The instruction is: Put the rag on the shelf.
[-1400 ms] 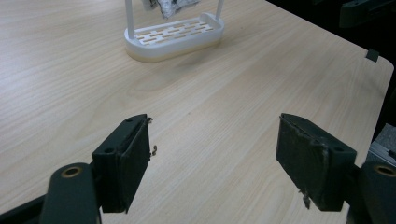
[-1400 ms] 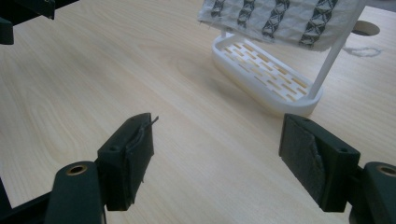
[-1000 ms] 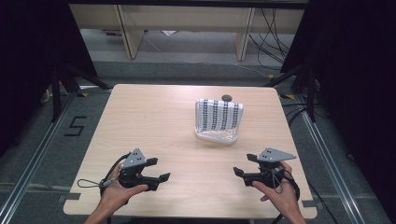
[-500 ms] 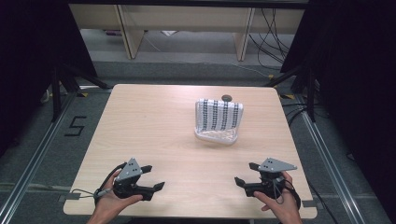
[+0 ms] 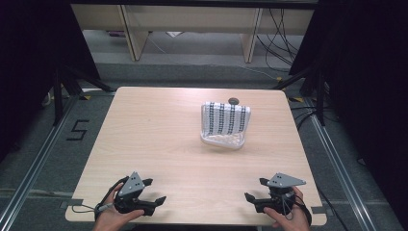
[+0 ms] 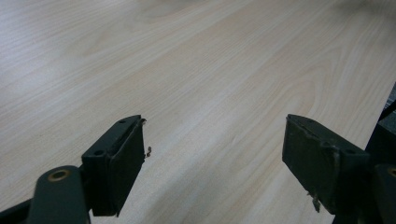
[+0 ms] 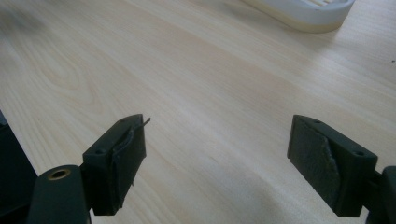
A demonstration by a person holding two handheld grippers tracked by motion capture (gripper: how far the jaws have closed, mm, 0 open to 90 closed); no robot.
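Looking down from the high view, you hold the left gripper (image 5: 153, 191) and right gripper (image 5: 256, 190) at the worktop's (image 5: 159, 134) near corners, well apart from the striped cloth (image 5: 225, 119) draped over its white tray (image 5: 221, 141) toward the far edge, while each gripper view shows wide, empty jaws, likely readied for it.

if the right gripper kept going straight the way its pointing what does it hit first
Probably bare table. The right gripper, jaws open and empty, points low across the wood; the white tray lies farther off, right of that line.
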